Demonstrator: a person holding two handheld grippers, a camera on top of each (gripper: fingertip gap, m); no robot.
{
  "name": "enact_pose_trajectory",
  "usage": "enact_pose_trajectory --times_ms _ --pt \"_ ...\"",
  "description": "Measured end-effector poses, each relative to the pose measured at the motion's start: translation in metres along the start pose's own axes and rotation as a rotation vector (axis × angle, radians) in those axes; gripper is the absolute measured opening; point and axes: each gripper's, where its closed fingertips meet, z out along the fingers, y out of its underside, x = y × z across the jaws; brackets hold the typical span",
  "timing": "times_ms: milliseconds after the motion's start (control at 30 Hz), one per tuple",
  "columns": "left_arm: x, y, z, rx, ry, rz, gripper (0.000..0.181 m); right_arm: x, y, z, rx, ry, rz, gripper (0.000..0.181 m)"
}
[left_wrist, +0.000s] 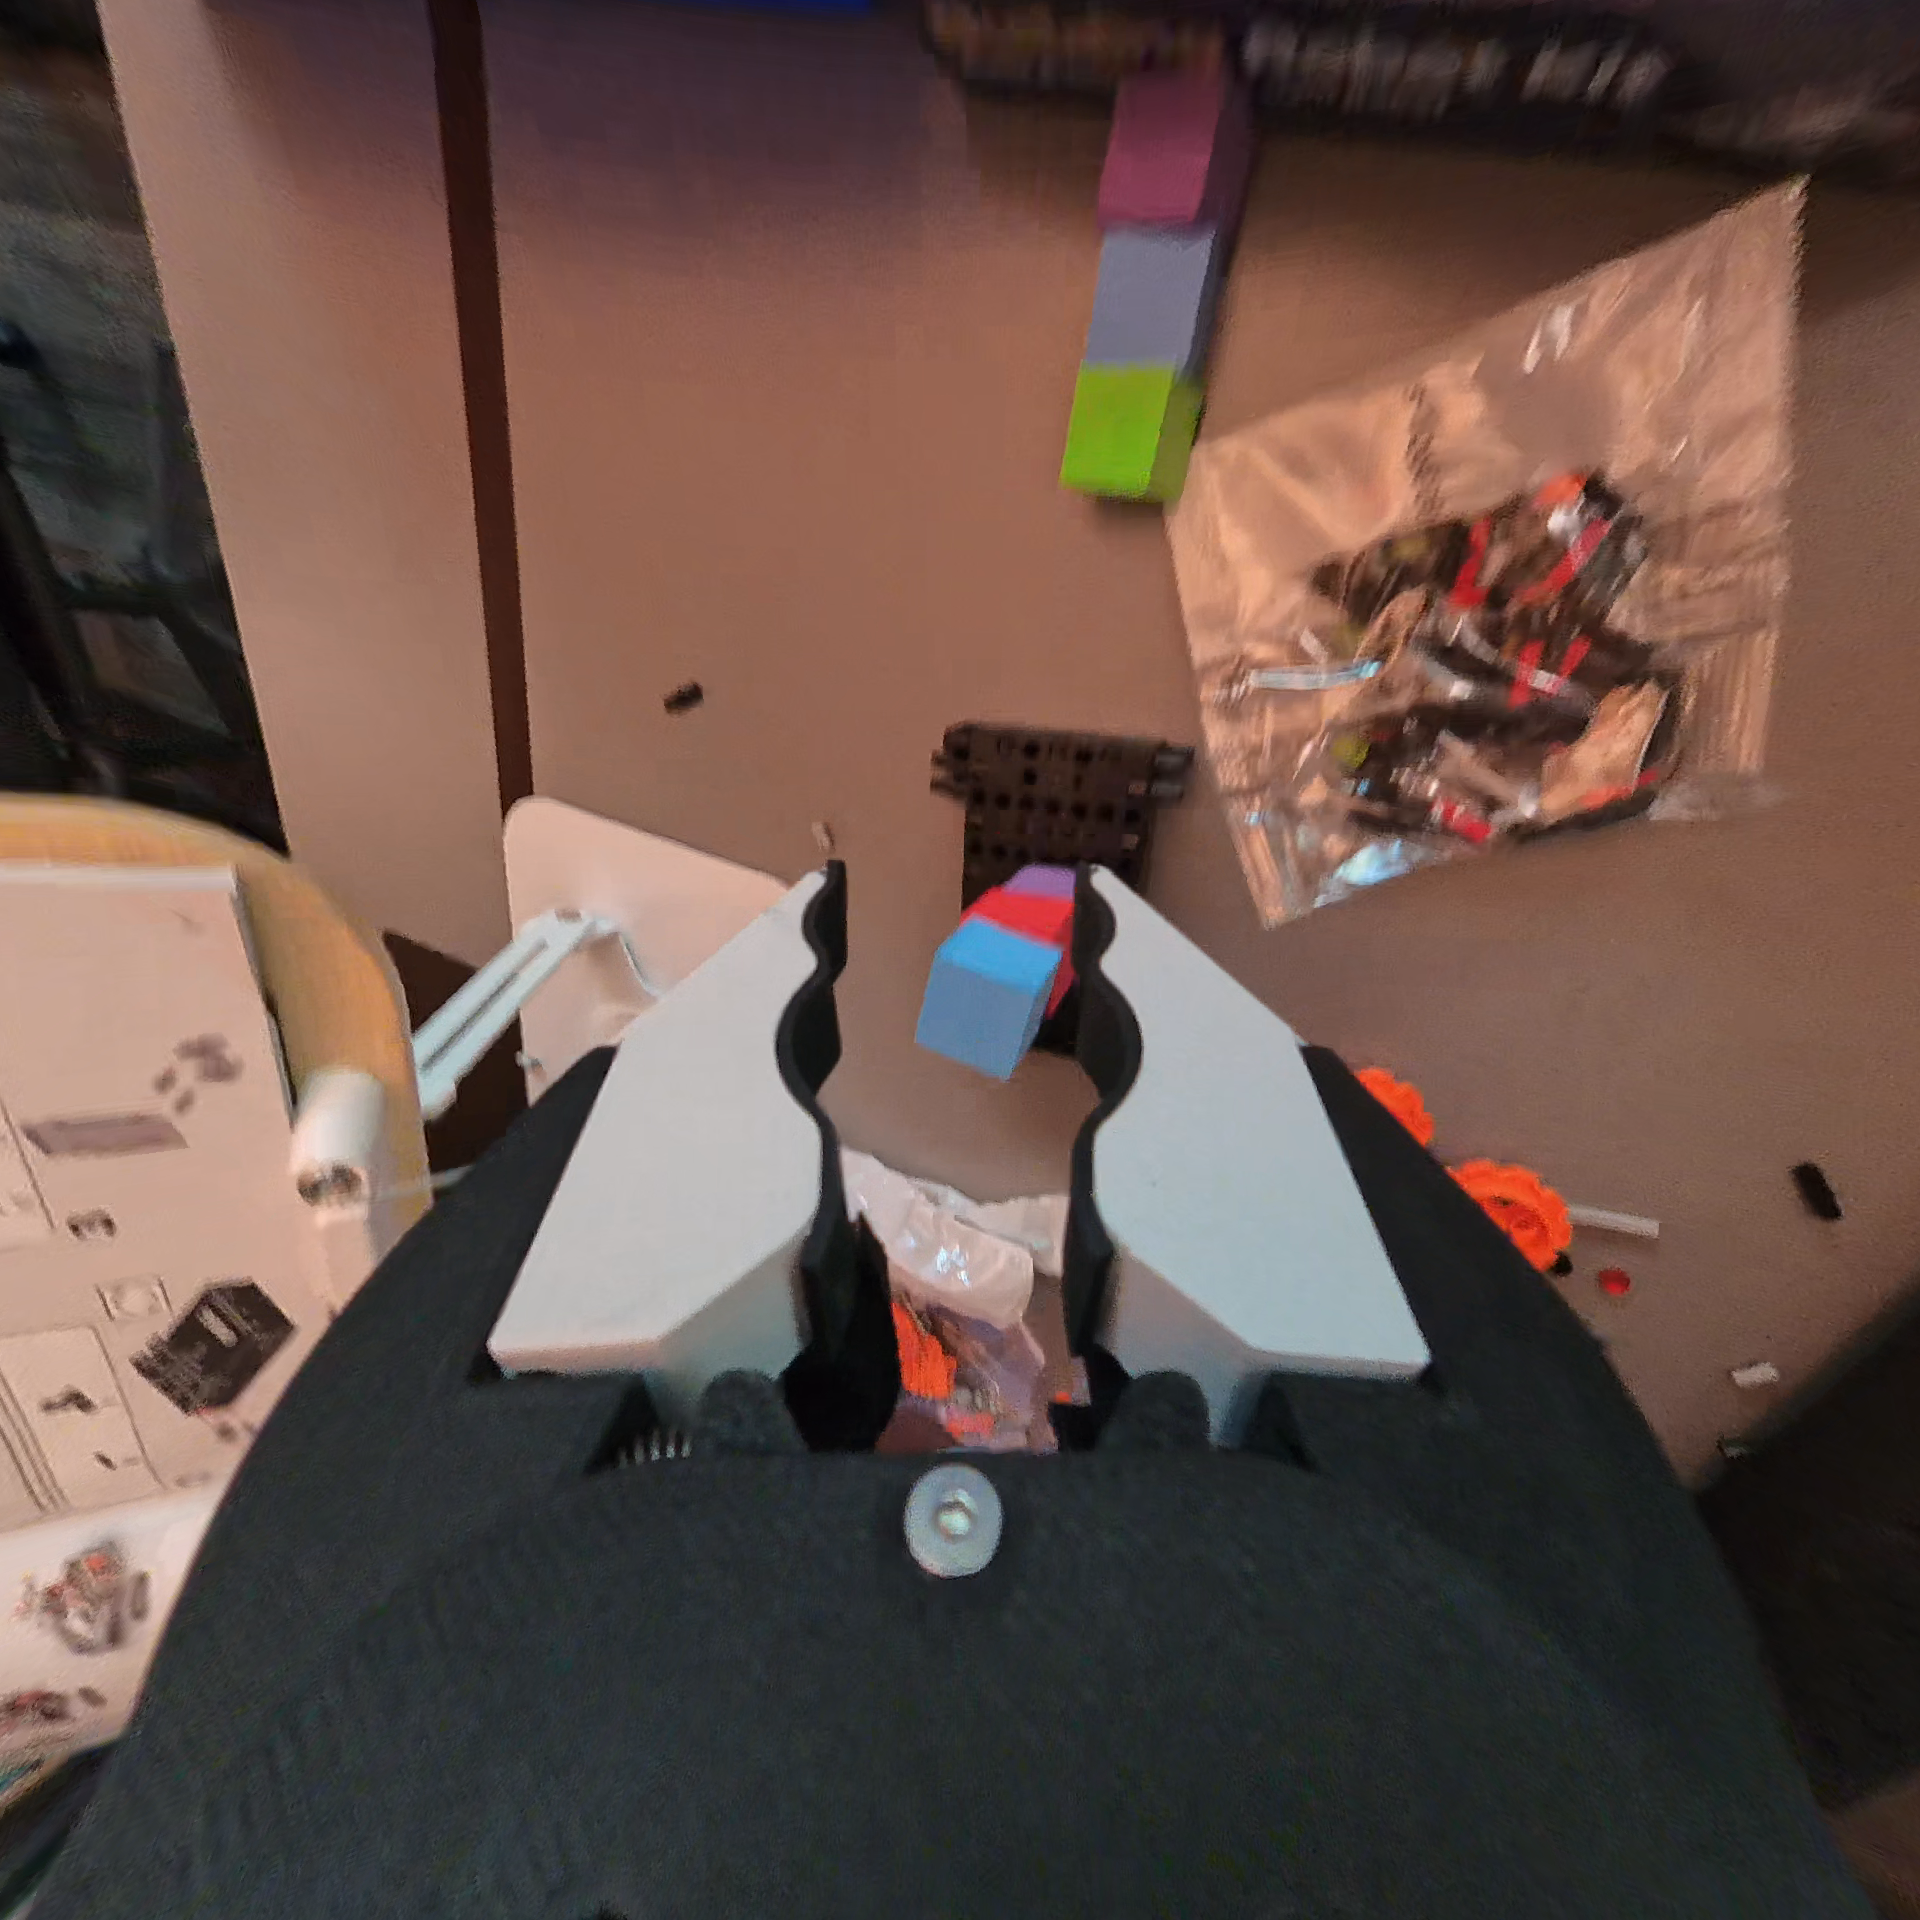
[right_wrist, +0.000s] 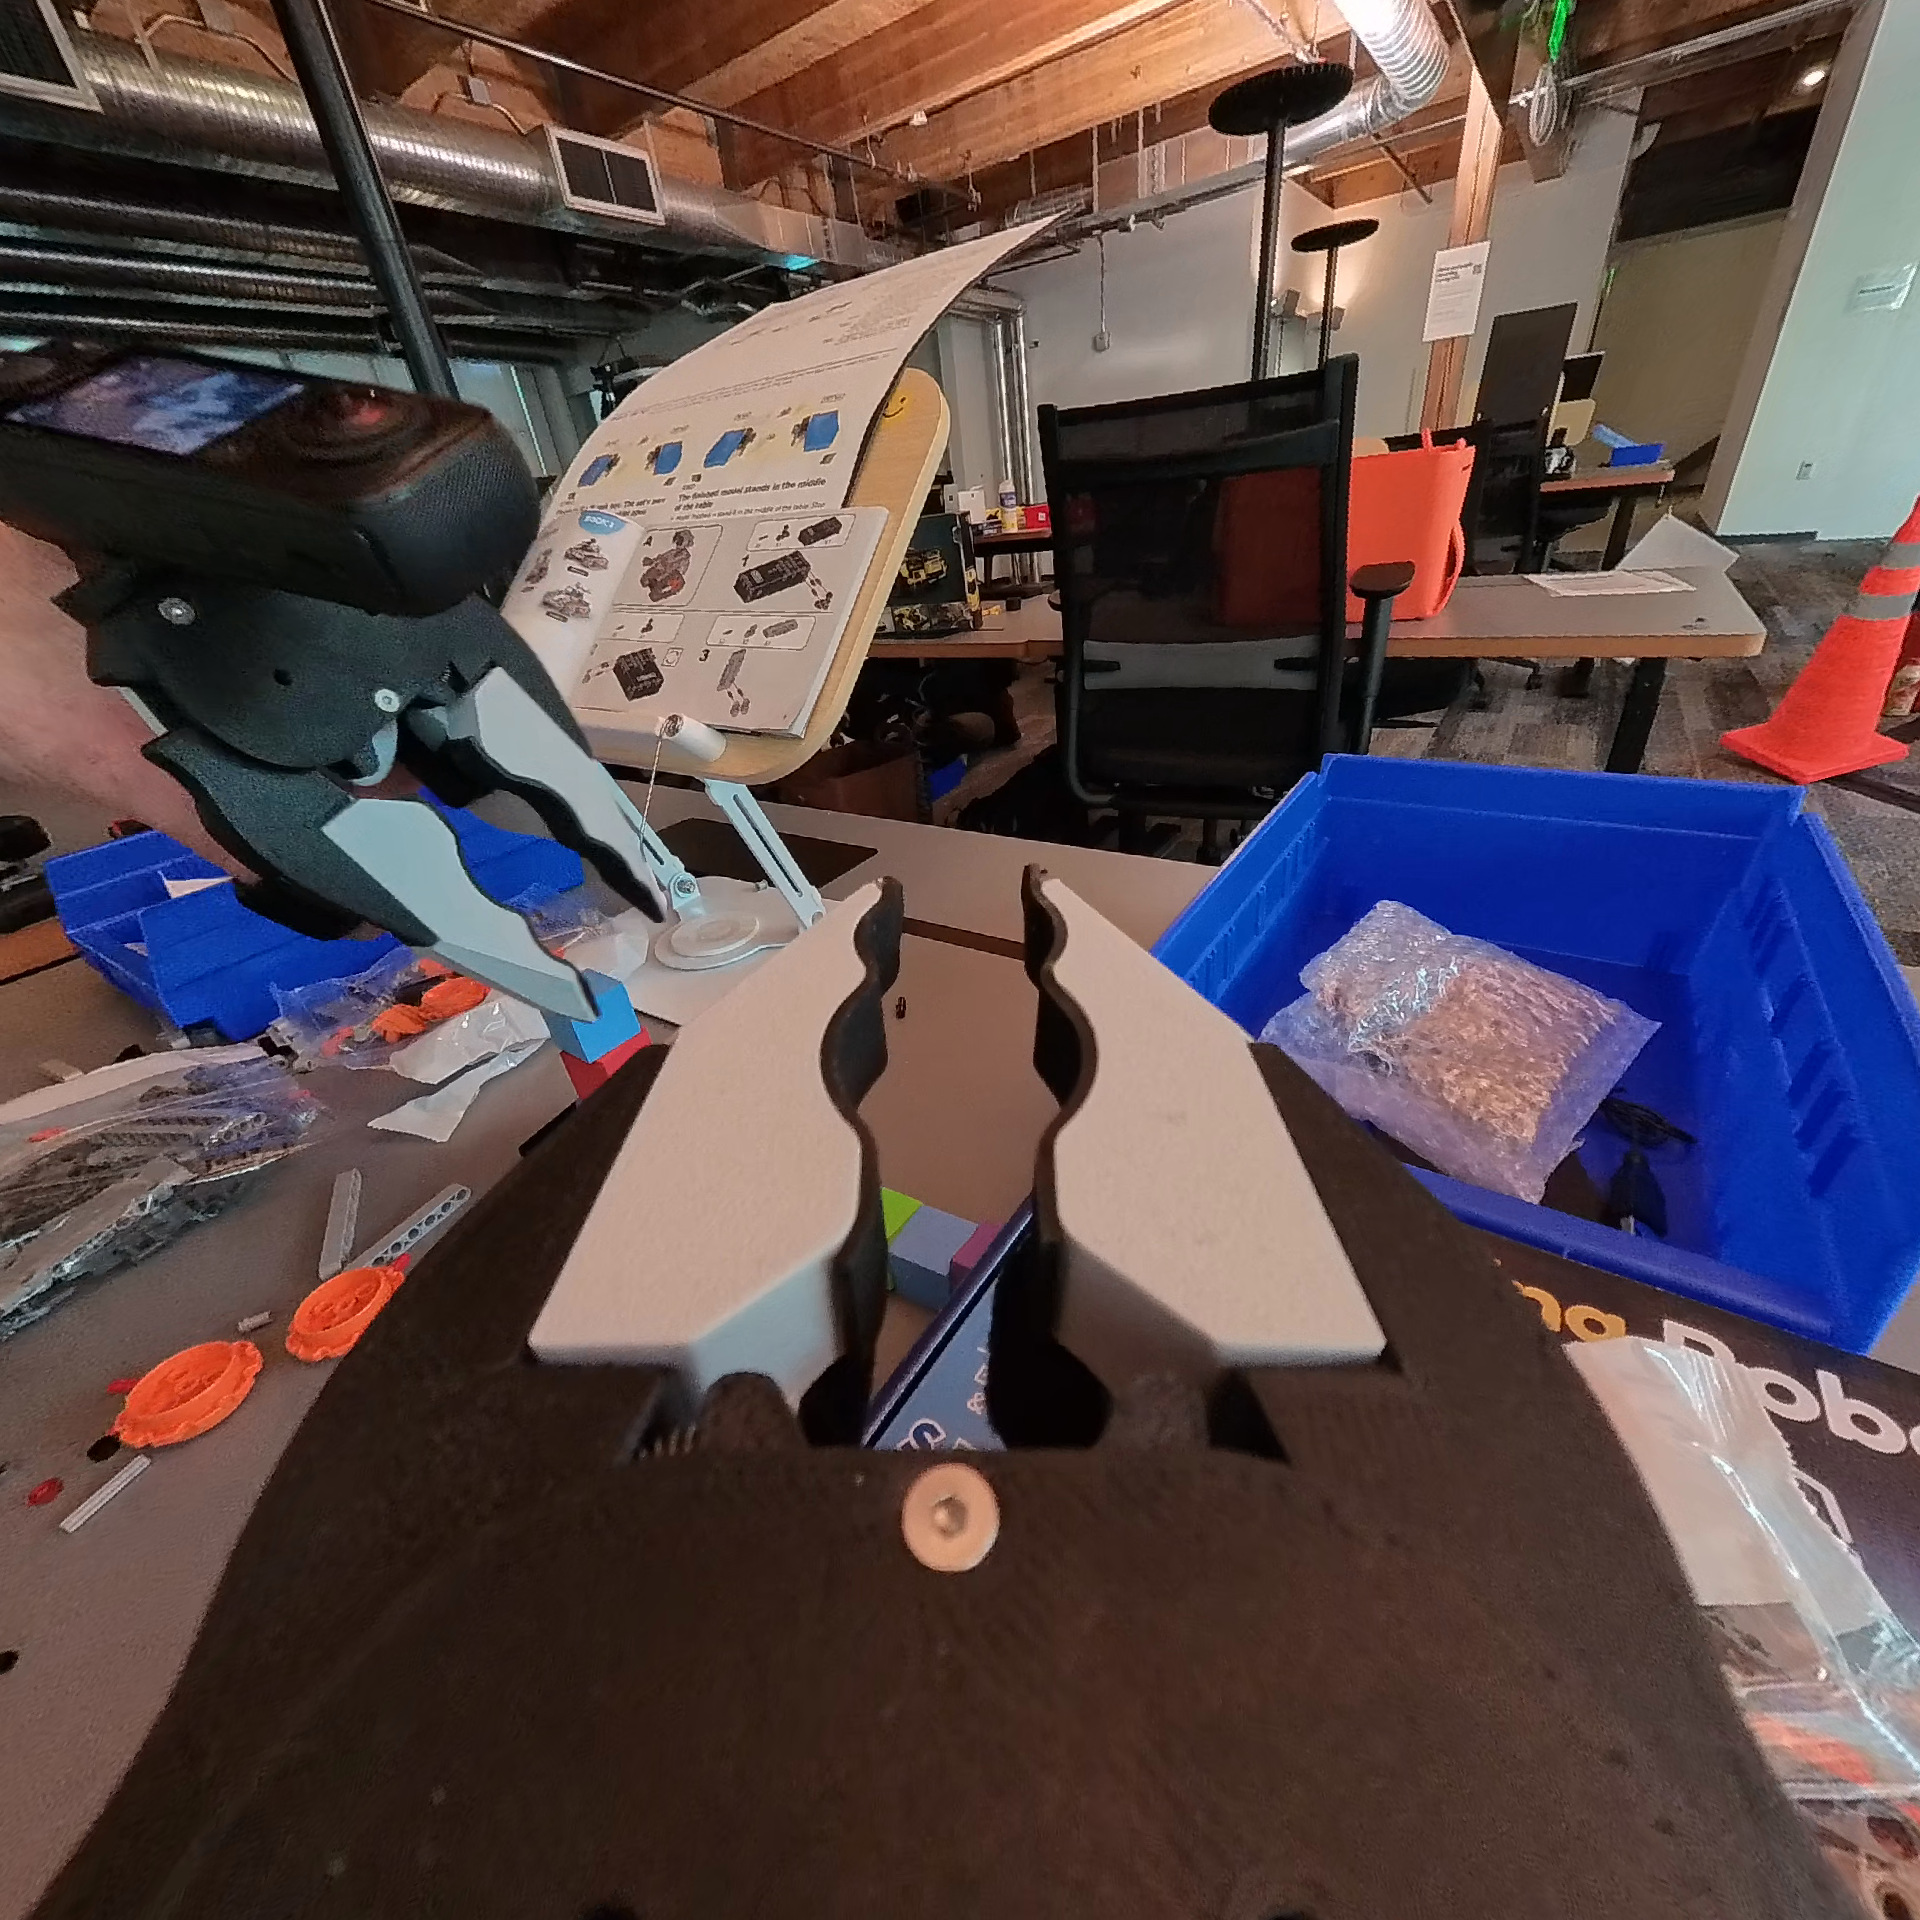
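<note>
Your left gripper (left_wrist: 961, 883) is spread wide over the blue-red-purple block stack (left_wrist: 1003, 977) on the black perforated plate (left_wrist: 1049, 790) (right finger touching it). Your right gripper (right_wrist: 961, 883) gapes empty over the desk (right_wrist: 935, 1081).

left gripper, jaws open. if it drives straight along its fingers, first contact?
Likely the blue block topping the short stack of blocks on the table. It sits between the left gripper fingertips, close to the right-hand one. Contact can't be judged.

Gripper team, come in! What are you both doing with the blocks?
Left gripper open over blue-red block stack. Right gripper open, empty. Green-blue-purple blocks apart.
</note>
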Motion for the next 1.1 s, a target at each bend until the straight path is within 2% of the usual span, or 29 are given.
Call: enact_pose_trajectory --times_ms 167,267,333,400,467,633,733,867,1100 --pt "0.02 -0.055 0.028 0.019 0.025 0.088 0.039 0.001 0.001 0.0 -0.002 0.004 -0.001 0.022" --pt "0.031 -0.068 0.06 -0.027 0.074 0.101 0.039 0.003 -0.001 -0.002 0.006 0.01 0.0 0.022" --pt "0.037 -0.076 0.076 -0.016 0.121 0.079 0.037 0.006 0.001 -0.003 -0.006 0.022 -0.004 0.001" --pt "0.033 -0.072 0.088 -0.05 0.111 0.063 0.037 0.011 0.0 -0.004 0.006 0.026 0.023 0.004" --pt "0.031 -0.066 0.097 -0.081 0.107 0.061 0.038 0.014 0.0 -0.004 0.008 0.021 0.053 0.018" --pt "0.04 -0.066 0.109 -0.072 0.16 0.031 0.037 0.015 -0.001 -0.005 0.013 0.024 0.054 0.017" --pt "0.042 -0.062 0.118 -0.091 0.16 0.03 0.028 0.017 -0.002 -0.006 0.02 0.024 0.061 0.016" --pt "0.039 -0.061 0.103 -0.067 0.14 0.026 0.027 0.017 -0.004 -0.007 0.029 0.025 0.058 0.015" --pt "0.008 -0.045 0.029 0.033 0.049 -0.034 0.027 0.015 -0.006 -0.008 0.034 0.018 0.053 0.015"
